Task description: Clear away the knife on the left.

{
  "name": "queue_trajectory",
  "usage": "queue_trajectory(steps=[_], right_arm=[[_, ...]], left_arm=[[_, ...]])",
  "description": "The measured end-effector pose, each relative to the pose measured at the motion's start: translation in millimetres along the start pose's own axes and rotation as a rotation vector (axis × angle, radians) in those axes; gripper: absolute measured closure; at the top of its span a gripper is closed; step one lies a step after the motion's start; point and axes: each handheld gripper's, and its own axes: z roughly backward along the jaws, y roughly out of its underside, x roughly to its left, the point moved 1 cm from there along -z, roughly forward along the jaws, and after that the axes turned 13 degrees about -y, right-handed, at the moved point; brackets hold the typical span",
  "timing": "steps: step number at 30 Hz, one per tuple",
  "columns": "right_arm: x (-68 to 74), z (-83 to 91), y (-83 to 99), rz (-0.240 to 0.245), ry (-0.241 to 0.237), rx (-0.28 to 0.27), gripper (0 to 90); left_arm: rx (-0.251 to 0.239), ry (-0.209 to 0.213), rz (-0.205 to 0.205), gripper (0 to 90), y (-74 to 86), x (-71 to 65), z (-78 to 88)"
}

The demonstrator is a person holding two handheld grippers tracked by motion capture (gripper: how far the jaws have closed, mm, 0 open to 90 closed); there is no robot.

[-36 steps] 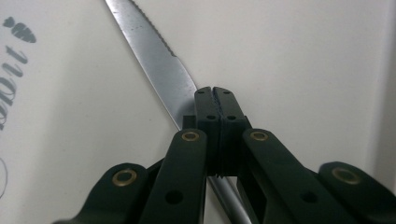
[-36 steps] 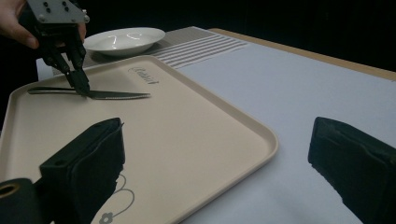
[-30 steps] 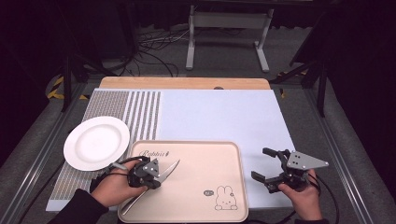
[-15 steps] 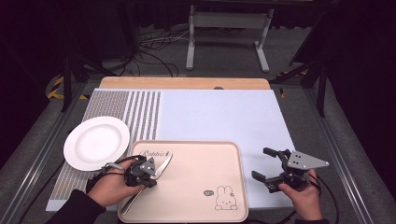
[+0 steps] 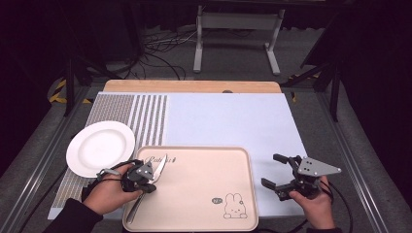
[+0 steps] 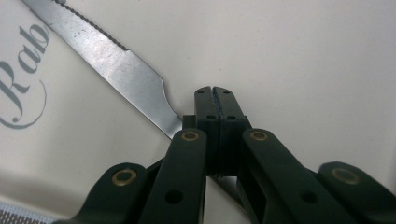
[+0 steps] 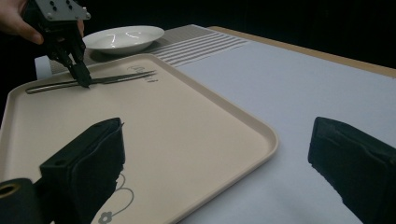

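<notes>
A table knife (image 5: pixel 161 165) lies flat on the left part of a beige tray (image 5: pixel 204 174) printed with a rabbit. My left gripper (image 5: pixel 151 183) is shut, its tips down at the knife's neck. In the left gripper view the jaws (image 6: pixel 215 93) meet with nothing between them, and the serrated blade (image 6: pixel 116 60) runs under the left jaw. The right gripper view shows that gripper (image 7: pixel 85 83) touching the knife (image 7: pixel 126 77). My right gripper (image 5: pixel 271 170) stands open to the right of the tray, over the pale mat, with nothing between its fingers.
A white plate (image 5: pixel 100 147) sits on the striped placemat (image 5: pixel 145 116) left of the tray. The pale blue mat (image 5: pixel 228 121) stretches behind the tray to the table's wooden far edge (image 5: pixel 194 86). Dark floor, cables and a stand lie beyond.
The left gripper and the knife blade have shifted left and slightly up on the tray, and the knife has swung more upright. The right gripper has stayed put.
</notes>
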Motion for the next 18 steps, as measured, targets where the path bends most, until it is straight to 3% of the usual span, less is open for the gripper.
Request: queue_trajectory(steps=[5, 18], right_arm=[[0.0, -0.3, 0.0, 0.002, 0.000, 0.001, 4.6], [0.0, 0.0, 0.2, 0.001, 0.001, 0.002, 4.6]], left_arm=[[0.004, 0.000, 0.029, 90.0, 5.7, 2.6, 1.9], [0.009, 0.000, 0.054, 90.0, 15.1, 8.2, 5.0]])
